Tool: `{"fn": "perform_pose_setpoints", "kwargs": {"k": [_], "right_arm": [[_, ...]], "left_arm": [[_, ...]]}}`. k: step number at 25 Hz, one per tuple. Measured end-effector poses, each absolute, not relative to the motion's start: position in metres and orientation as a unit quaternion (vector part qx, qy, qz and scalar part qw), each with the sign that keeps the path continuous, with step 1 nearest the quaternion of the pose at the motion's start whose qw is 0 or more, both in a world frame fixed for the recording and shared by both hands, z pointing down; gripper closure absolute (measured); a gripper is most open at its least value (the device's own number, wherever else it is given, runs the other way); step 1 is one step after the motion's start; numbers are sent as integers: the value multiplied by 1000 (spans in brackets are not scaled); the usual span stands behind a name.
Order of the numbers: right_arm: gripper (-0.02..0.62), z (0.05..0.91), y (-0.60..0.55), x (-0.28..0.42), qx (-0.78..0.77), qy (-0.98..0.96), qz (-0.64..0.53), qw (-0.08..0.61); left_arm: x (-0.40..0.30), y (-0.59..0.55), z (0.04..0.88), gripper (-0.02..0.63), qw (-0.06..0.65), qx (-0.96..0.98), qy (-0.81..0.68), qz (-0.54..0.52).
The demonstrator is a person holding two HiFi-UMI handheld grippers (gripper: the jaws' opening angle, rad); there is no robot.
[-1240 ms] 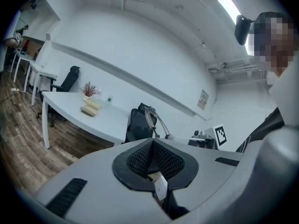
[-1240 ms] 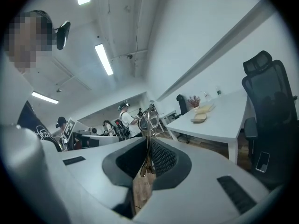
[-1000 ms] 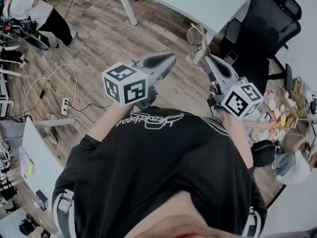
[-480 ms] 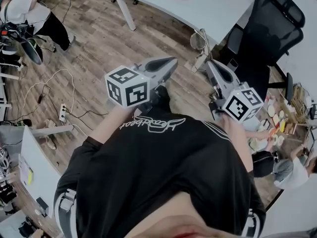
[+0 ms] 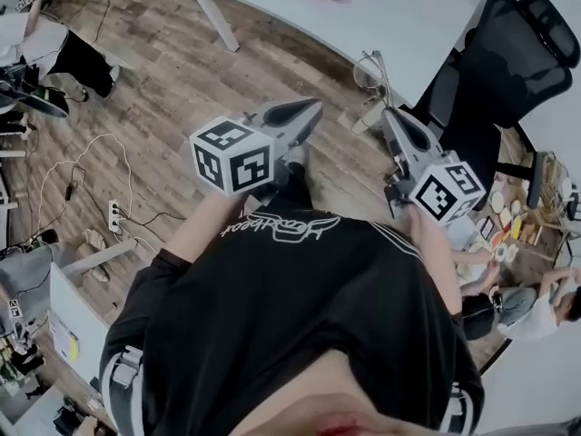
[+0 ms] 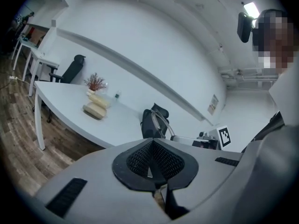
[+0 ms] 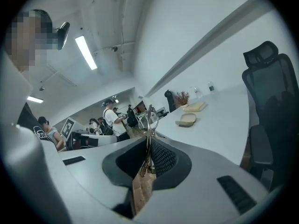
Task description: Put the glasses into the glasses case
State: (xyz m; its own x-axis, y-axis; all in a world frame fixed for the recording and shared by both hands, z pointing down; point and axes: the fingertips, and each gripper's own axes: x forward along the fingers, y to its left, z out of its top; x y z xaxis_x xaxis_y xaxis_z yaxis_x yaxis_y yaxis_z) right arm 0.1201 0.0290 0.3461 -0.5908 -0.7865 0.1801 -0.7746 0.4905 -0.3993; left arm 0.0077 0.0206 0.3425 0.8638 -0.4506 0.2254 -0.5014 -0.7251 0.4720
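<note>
Step in hand looks like transport: glasses are picked up, not yet at the case; right gripper (image 7: 148,146) has its fingers clamped on the glasses (image 7: 150,120), which stick up out of the pads as a thin wire frame, lens loop uppermost; can't tell whether the temples are folded; left gripper (image 6: 152,149) has its fingers together with nothing between them; both are held out in front of the person's chest over the wood floor (image 5: 182,71), well apart from the counter (image 5: 408,16); glasses case (image 7: 188,119) sits on the back part of the counter, just in front of a small plant (image 7: 181,97); it reads as two beige shells, likely one case lying open, but at this range I can't rule out two separate pieces; a black office chair (image 5: 508,62) stands at the counter's right end, close to the approach path; next move calls for closing the gap to the counter, lining the frame's long axis up with the open shell, then lowering before the fingers part; wire frame is light and springy, so release low; the free left gripper could pin the case so it doesn't skate on the smooth top.
</note>
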Motion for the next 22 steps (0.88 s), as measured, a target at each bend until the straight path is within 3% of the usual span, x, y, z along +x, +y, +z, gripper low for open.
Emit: {"fn": "perform_pose_setpoints", "kwargs": {"k": [16,22], "right_arm": [[569,374,-241,91,-458,848,-266,-10],[569,381,-264,91,-466,843,-267,-11]], "left_arm": [[-36,-249,369,601,309,911,-262,80],[-42,-274,380,601,308,912,-255,95]]}}
